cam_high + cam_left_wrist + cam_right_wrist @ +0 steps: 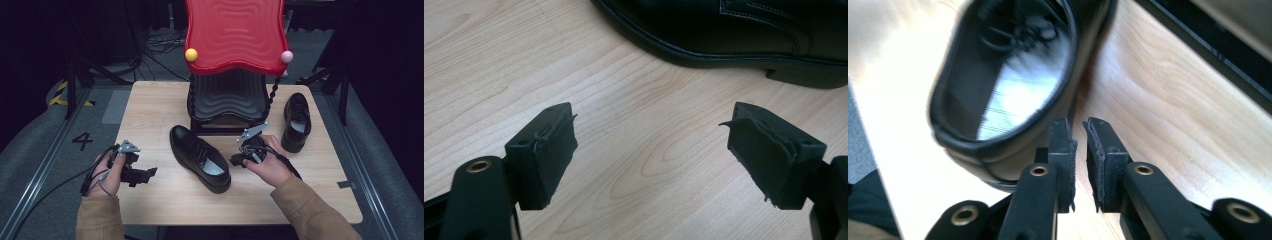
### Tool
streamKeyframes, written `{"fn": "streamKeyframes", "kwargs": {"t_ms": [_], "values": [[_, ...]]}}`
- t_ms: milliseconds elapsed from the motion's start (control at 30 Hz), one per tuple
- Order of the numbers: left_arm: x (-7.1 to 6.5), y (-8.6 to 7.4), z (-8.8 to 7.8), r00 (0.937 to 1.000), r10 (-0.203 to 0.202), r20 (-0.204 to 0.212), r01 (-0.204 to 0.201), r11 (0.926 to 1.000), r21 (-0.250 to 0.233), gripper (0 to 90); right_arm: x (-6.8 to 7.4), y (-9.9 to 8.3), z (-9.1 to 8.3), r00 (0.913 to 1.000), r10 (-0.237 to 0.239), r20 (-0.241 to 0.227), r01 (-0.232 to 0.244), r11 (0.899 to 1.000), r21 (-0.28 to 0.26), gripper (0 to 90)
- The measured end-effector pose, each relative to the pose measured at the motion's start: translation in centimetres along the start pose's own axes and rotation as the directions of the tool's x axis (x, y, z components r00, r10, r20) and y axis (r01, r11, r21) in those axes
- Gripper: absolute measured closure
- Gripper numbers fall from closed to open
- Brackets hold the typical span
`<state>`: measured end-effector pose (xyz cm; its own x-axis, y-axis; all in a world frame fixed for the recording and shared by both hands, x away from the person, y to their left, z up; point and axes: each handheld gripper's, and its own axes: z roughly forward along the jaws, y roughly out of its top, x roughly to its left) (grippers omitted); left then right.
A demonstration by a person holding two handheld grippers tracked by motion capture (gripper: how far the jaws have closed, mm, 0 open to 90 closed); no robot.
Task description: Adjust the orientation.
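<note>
The shoe (199,157) lies mid-bench (150,115), heel near, opening up for an easy grab. Just right of its heel, the right hand-held gripper (1079,150) has a narrow empty gap between its pads, holding nothing. The left hand-held gripper (651,150) waits spread wide at the shoe's left. A second shoe (296,121) sits far right beside the red rack (232,35).

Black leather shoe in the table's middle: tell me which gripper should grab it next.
Probably the right gripper: its nearly closed jaws sit right beside the black leather shoe's heel collar, needing only to open. The left gripper, jaws wide open, sits apart from the shoe's side over bare wooden table.
</note>
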<state>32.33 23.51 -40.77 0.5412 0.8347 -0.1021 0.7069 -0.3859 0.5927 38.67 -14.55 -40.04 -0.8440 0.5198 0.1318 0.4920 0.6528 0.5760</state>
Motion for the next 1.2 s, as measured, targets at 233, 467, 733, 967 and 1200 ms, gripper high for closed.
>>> {"fn": "streamKeyframes", "kwargs": {"t_ms": [233,467,733,967,1200], "values": [[-0.1,0.1,-0.1,1.0,0.006,0.001,-0.006,1.0,-0.001,19.8,1.7,1.6,-1.8,0.9958,-0.079,-0.046,0.08,0.997,0.005,75.4],[-0.2,0.1,0.0,1.0,0.01,0.003,-0.01,1.0,-0.002,19.8,3.5,2.8,-1.2,0.9811,-0.16,-0.109,0.169,0.983,0.078,70.8],[-0.2,0.1,-0.1,1.0,0.009,0.003,-0.009,1.0,-0.002,19.8,4.6,3.7,0.2,0.9674,-0.201,-0.155,0.221,0.967,0.125,68.3],[-0.3,0.2,0.1,0.9999,0.012,0.005,-0.012,0.9999,-0.001,19.8,5.0,4.4,2.7,0.9584,-0.205,-0.199,0.246,0.946,0.211,65.5],[-0.3,0.2,0.1,0.9999,0.016,0.007,-0.016,0.9999,-0.001,19.9,5.3,4.7,4.7,0.9506,-0.219,-0.219,0.277,0.92,0.279,65.4]]}}
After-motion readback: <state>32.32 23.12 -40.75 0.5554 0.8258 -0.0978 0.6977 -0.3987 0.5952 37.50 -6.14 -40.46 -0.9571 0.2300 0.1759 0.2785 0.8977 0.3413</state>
